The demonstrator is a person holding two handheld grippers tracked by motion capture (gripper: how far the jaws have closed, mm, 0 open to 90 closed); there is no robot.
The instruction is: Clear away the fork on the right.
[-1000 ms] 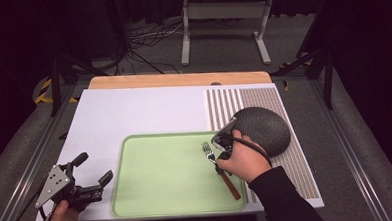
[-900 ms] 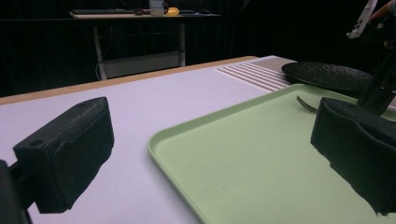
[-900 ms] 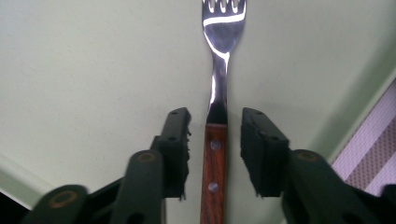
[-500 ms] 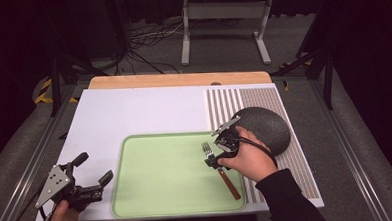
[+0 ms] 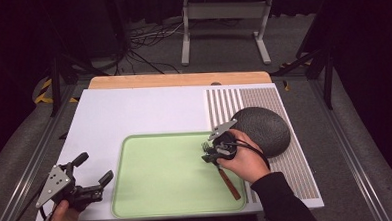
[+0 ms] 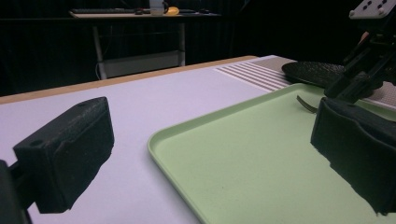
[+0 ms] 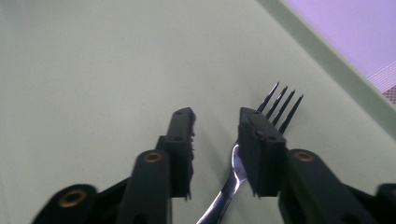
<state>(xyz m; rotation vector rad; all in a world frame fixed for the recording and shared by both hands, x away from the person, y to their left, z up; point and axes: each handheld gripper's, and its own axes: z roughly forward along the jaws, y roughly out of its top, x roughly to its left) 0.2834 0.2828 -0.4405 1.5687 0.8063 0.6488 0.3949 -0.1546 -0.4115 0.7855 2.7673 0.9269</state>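
Note:
A fork [image 5: 228, 181] with a brown handle lies on the right part of the pale green tray [image 5: 162, 182], tines pointing away from the person. My right gripper [image 5: 212, 154] hangs low over the fork's metal neck. In the right gripper view its jaws [image 7: 215, 116] have just been closing. They stand a little apart, with the fork's neck [image 7: 233, 179] between them next to the right jaw and the tines [image 7: 282, 102] past it. The pads do not press on it. My left gripper [image 5: 94, 167] rests open and empty at the table's front left [image 6: 210, 154].
A dark round plate [image 5: 265, 130] lies on the striped mat [image 5: 233, 101] right of the tray, just behind the right hand. The white table top [image 5: 134, 113] stretches behind the tray. In the left gripper view the right gripper [image 6: 359, 70] stands over the fork [image 6: 306, 103].
The right gripper has shifted slightly over the fork's neck. The fork, the tray and the left gripper have stayed where they were.

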